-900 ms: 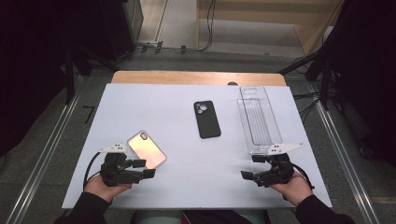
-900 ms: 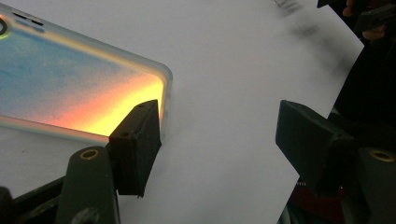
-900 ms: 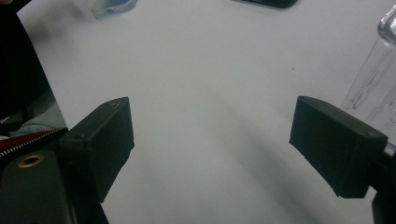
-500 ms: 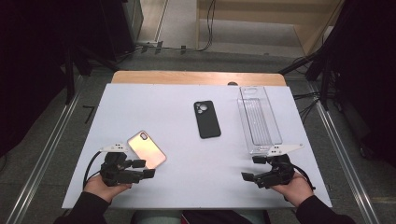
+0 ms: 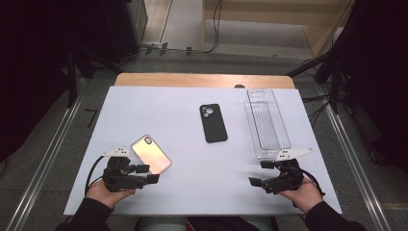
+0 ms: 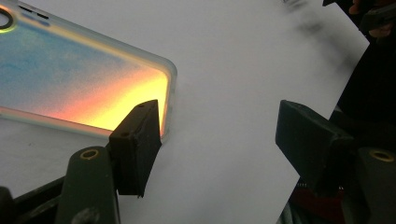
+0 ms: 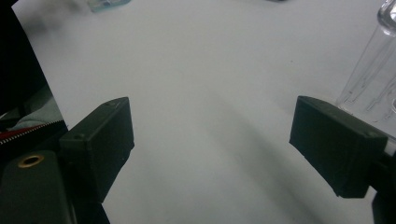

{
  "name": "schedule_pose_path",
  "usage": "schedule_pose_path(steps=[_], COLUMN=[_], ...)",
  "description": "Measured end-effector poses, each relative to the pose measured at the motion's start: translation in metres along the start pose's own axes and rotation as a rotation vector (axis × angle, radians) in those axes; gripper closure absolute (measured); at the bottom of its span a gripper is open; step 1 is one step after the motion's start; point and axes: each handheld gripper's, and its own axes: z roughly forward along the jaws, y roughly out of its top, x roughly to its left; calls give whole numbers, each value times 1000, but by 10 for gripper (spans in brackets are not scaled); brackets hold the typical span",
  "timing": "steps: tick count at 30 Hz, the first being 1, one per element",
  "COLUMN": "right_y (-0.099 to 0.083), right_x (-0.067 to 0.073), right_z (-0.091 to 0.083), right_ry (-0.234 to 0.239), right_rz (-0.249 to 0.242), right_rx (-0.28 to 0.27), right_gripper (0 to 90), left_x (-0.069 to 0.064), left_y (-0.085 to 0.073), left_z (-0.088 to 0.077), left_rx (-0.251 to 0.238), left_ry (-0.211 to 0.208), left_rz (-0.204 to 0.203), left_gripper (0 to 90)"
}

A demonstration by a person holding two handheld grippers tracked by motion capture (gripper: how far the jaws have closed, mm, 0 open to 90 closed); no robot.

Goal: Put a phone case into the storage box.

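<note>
Worktop (image 5: 192, 144): a flat, matt, pale rectangle with a strip of wood showing along its far edge; broad bare stretches lay between the things and across the near middle.
Iridescent phone case (image 5: 151, 153): one, a glossy rounded rectangle shading from blue to orange-yellow, lying flat near the left front of the worktop, just beside the left tongs.
Left tongs (image 5: 146, 173): held low at the near left edge, jaws apart and gripping nothing; in the left gripper view (image 6: 217, 140) one black pad stood at the near corner of the case, whether touching could not be told, and the other over bare surface.
Right tongs (image 5: 260, 174): held at the near right edge, jaws apart and empty; in the right gripper view (image 7: 212, 140) open surface lay between the pads.
Black phone case (image 5: 213, 123): one, matt, with round camera cutouts, lying flat mid-worktop, well apart from both tongs.
Clear tray (image 5: 267, 123): one, long, ribbed, transparent plastic, along the right side, its near end just beyond the right tongs.
Count: two cases, one tray, two tongs.
</note>
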Motion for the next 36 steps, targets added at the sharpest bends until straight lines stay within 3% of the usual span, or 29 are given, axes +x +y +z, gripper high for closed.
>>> schedule_pose_path(steps=[22, 36], right_y=[0, 0], right_x=[-1, -2], right_z=[-1, -2], right_ry=[-8, -16], right_rz=[10, 12], right_rx=[-8, -13], right_gripper=[119, 119], left_x=[0, 4], left_y=[1, 2], left_z=[-1, -6], left_rx=[5, -3], left_ry=[14, 73], left_rz=[-3, -14], left_gripper=[324, 322])
